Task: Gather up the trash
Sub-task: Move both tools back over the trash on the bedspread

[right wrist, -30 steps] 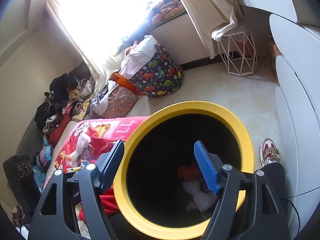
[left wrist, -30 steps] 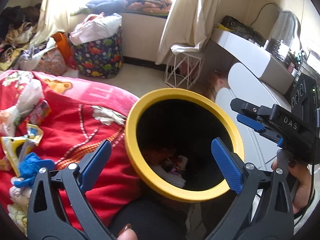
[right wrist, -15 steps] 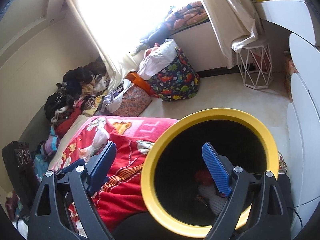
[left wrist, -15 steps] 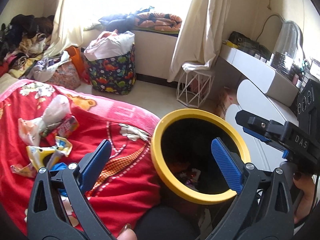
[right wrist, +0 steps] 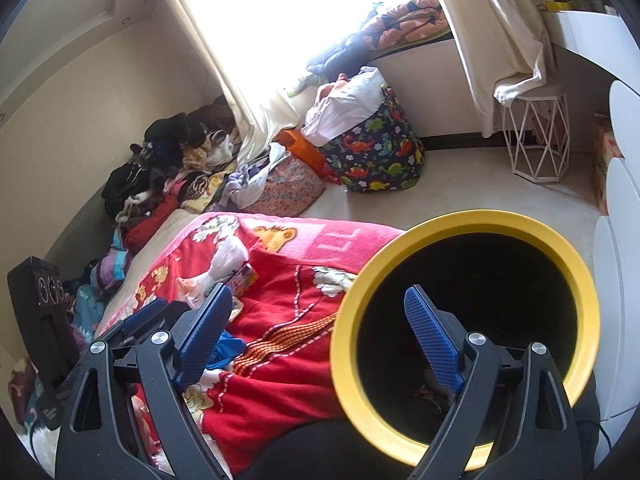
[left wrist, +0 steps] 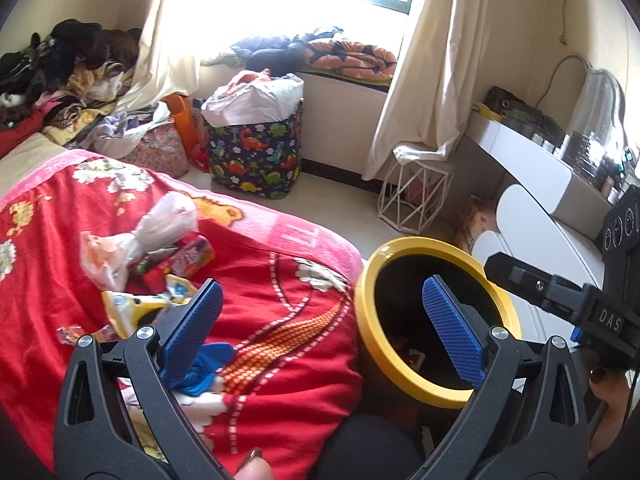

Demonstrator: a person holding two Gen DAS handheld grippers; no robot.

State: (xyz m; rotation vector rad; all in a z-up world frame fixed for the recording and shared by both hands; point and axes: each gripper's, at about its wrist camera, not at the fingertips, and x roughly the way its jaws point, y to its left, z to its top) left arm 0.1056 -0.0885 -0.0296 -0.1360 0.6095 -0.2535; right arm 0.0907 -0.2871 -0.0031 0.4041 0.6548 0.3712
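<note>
Two grippers, both released, nothing held: left gripper [left wrist: 320, 320] and right gripper [right wrist: 320, 324] spread wide. Round black bin with yellow rim [left wrist: 368, 300] at lower right of frame, beside red patterned blanket [left wrist: 280, 280]. Crumpled clear plastic bag [left wrist: 160, 224], colourful snack wrappers [left wrist: 180, 258] and blue scrap [left wrist: 208, 360] at left centre. Risks: pinching blanket along with thin wrapper; light bag slipping free; knocking bin rim.
</note>
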